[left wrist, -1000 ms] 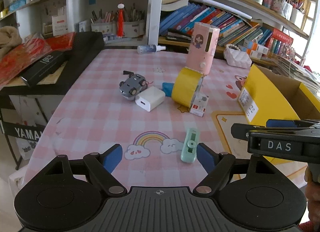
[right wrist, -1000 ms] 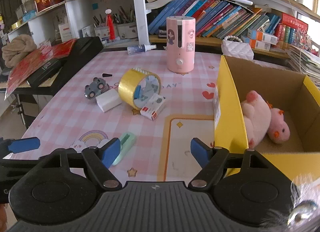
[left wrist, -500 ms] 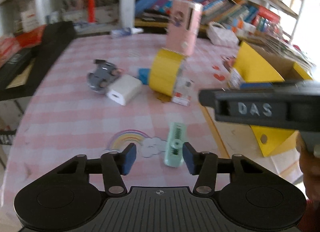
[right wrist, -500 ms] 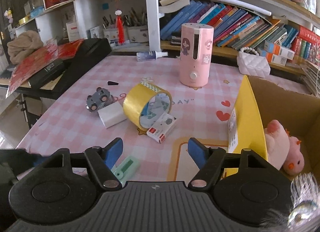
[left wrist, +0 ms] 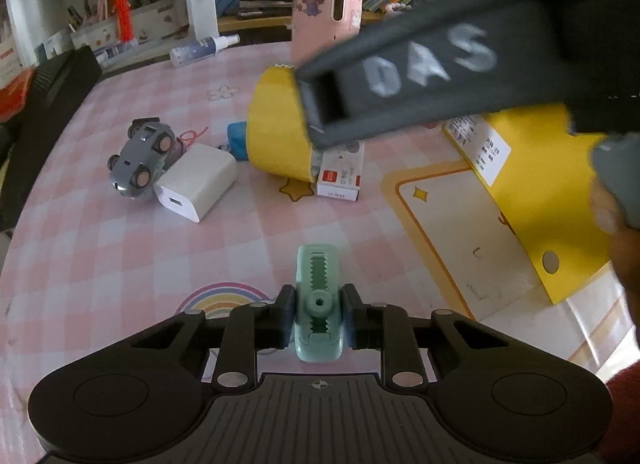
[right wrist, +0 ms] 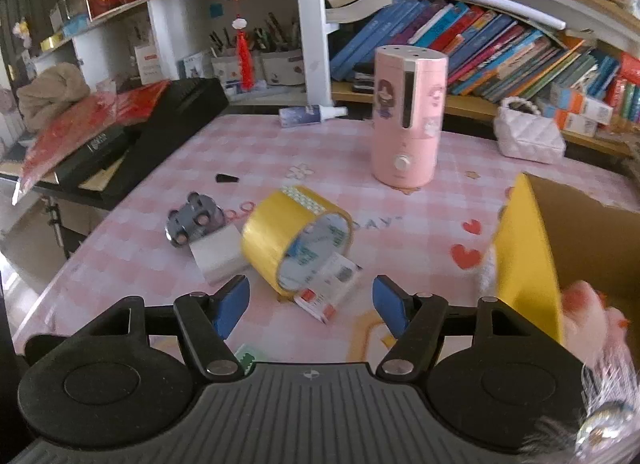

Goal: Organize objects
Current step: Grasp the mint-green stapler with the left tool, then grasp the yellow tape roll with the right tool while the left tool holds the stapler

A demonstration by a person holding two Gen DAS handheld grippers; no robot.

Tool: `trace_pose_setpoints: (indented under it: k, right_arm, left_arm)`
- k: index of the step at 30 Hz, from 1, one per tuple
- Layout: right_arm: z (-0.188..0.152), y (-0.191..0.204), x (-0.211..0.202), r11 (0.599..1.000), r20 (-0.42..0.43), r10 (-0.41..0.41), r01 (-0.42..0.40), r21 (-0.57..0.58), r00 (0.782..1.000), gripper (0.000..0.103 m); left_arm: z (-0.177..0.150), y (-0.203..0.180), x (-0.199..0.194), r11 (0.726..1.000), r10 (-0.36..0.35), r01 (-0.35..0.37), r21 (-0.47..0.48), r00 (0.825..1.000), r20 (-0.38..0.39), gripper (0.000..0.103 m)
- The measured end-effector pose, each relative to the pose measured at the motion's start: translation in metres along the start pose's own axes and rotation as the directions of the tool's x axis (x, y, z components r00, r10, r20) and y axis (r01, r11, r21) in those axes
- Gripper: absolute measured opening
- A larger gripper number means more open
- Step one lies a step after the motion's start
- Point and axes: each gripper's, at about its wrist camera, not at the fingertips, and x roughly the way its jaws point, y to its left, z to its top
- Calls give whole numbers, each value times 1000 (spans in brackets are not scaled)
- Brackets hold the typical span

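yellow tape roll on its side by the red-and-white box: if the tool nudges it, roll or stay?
The yellow tape roll lies on its curved face, so it would probably roll toward the pink humidifier or back. The small red-and-white box against its open end would likely only get knocked aside. It looks like a hollow ring, so probably light.

A home study: crowded bookshelves [right wrist: 500, 35] behind a pink-checked table [right wrist: 248, 151].
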Motion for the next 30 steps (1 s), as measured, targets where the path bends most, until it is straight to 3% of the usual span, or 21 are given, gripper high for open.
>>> trace_pose_setpoints:
  k: [4,12,17,21,25,30]
  right_arm:
    - [12,1,20,998,-29,47,-46,41,998,67]
    - [29,6,59,990,-76,95,-86,116,993,67]
    - [32,7,74,988,-89,106,-95,122,990,38]
    - [39,8,73,984,-66,143,-134,114,988,33]
    - [43,8,64,982,-39,162,-157,108,986,14]
    - [42,9,50,983,-3,163,-162,81,987,6]
  left_arm:
    - [1,14,-7,996,-32,32,-87,999,9,23]
    - [3,54,-36,968,51,-34,-248,997,63,23]
    - [0,66,-47,956,91,-70,-285,994,62,23]
    - [-1,72,-54,948,109,-82,-307,991,72,23]
    - [-2,76,-60,942,117,-84,-324,990,82,23]
    - [-4,75,-66,941,118,-78,-328,988,101,23]
